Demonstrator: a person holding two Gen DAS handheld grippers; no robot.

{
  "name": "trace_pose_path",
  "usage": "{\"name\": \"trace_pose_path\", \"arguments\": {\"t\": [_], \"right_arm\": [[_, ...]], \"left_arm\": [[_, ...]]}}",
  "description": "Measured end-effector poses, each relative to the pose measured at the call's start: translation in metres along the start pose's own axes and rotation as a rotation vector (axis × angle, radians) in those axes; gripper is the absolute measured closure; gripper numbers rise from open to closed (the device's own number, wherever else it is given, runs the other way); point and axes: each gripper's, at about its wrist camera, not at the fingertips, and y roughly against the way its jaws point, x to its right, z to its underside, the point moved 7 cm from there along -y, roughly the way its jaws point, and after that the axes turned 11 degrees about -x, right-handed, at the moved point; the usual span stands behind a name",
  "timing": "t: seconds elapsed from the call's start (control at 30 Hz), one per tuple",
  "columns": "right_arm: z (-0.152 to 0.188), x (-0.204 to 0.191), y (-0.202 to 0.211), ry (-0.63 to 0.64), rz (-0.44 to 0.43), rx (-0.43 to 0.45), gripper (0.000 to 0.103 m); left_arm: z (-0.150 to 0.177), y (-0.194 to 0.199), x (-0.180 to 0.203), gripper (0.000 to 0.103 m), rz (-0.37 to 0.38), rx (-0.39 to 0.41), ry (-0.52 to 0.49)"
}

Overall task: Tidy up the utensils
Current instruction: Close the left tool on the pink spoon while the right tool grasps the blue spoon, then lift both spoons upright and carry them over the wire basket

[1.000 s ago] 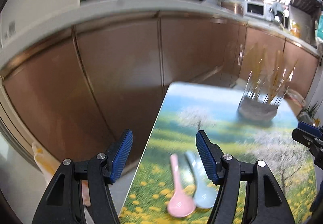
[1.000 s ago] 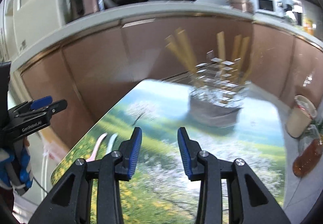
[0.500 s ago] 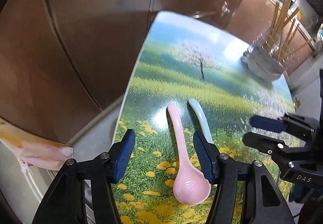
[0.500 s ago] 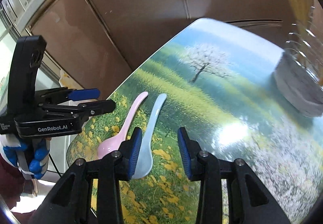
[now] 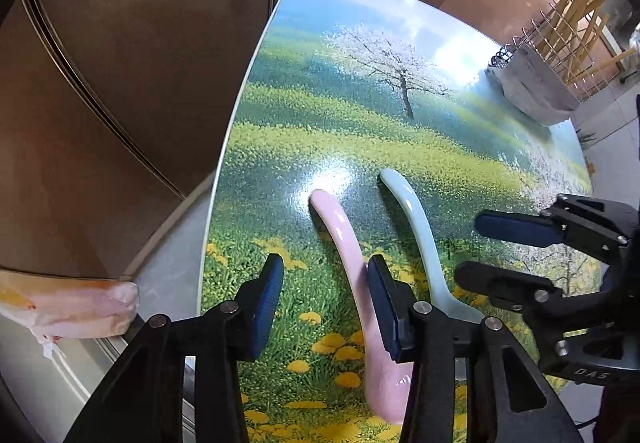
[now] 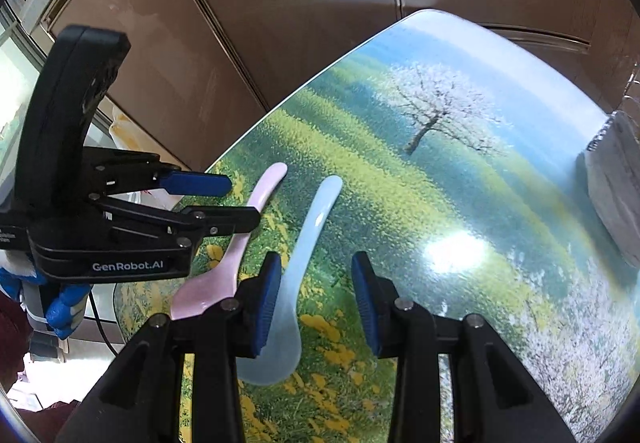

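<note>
Pink spoon point(image 5: 352, 263) and blue spoon point(image 6: 296, 275) lie side by side on the table point(image 5: 320, 115), handles pointing away, not touching. Left gripper point(image 5: 324, 295): jaws closing, nothing pinched; pink handle passes just inside the right finger point(image 5: 382, 299). Right gripper point(image 6: 316, 291): jaws apart, holding nothing; blue spoon sits against the left finger point(image 6: 266, 295), bowl partly under it. Utensil rack point(image 5: 532, 91) far beyond both, at the table's far edge.
</note>
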Motion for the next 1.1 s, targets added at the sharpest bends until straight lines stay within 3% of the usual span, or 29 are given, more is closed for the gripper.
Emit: {"name": "trace_pose_path", "arguments": {"t": [0.3,0.43,0.5,0.63,0.77,0.87,1.1], "right_arm": [[-0.005,-0.007,-0.021,0.022,-0.002,-0.041,0.069],[-0.009,-0.009,-0.029,0.039,0.023,-0.050,0.077],[-0.011,-0.010,-0.031,0.042,0.025,-0.052,0.085],[-0.010,-0.008,-0.032,0.047,0.045,-0.055,0.092],[0.000,-0.001,-0.028,0.028,0.052,-0.039,0.094],[0.009,0.008,-0.024,-0.004,0.037,-0.021,0.095],[0.029,0.014,0.000,-0.036,-0.001,0.064,0.095]], "left_arm": [[-0.003,0.002,-0.010,0.070,0.058,-0.001,0.021],[-0.004,0.002,-0.012,0.071,0.074,-0.013,0.032],[-0.005,0.002,-0.011,0.071,0.068,-0.023,0.034],[-0.007,0.001,-0.007,0.073,0.040,-0.034,0.026],[-0.006,-0.002,-0.002,0.087,0.005,-0.044,0.013],[-0.005,-0.003,0.002,0.092,-0.003,-0.045,0.011],[0.000,-0.001,0.008,0.092,-0.020,-0.006,0.022]]}}
